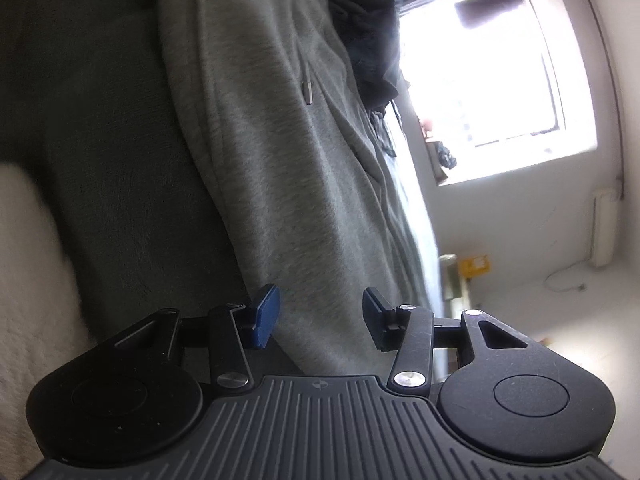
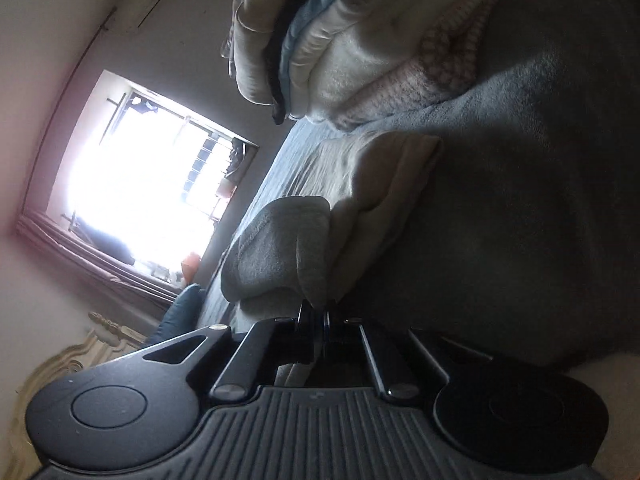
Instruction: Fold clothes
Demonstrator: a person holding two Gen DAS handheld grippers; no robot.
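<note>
**Grey sweatpants: right side pinched, left side lining up**

The grey sweatpants (image 1: pixel 288 168) lie stretched out ahead of the left gripper (image 1: pixel 320 322), running away from its tips over the dark blanket (image 1: pixel 100 140). The drawstring w/ metal tip (image 1: pixel 308 94) sits further out, so the waist end is the far end in this view. Near edge of the fabric runs right btwn the two blue pads (image 1: pixel 266 316), but the pads stand apart and don't press on it: nothing gripped there.

Over to the right gripper (image 2: pixel 318 314): jaws pressed together, clamped on a bunched fold of the same grey fabric (image 2: pixel 280 248) just ahead of its tips. Cloth humps up and droops over the pinch, so it looks like a thick bite, prob more than one layer.

How to do this step well, as I read it:
- Left needs a matching bite on its edge before any lift; one-sided pull will skew the fold.
- Grab both layers at the hem/edge, not just the top one, or the leg peels open.
- Keep the right side low and steady so the bunch doesn't slip.
- Watch the drawstring: could snag or trail out of the fold.

Further out from the right gripper, a pile of folded items (image 2: pixel 360 52) stacks up beyond the beige piece (image 2: pixel 384 172); likely where this goes. Bright window (image 1: pixel 500 80) off to the left gripper's right side, glare hides detail there.
</note>
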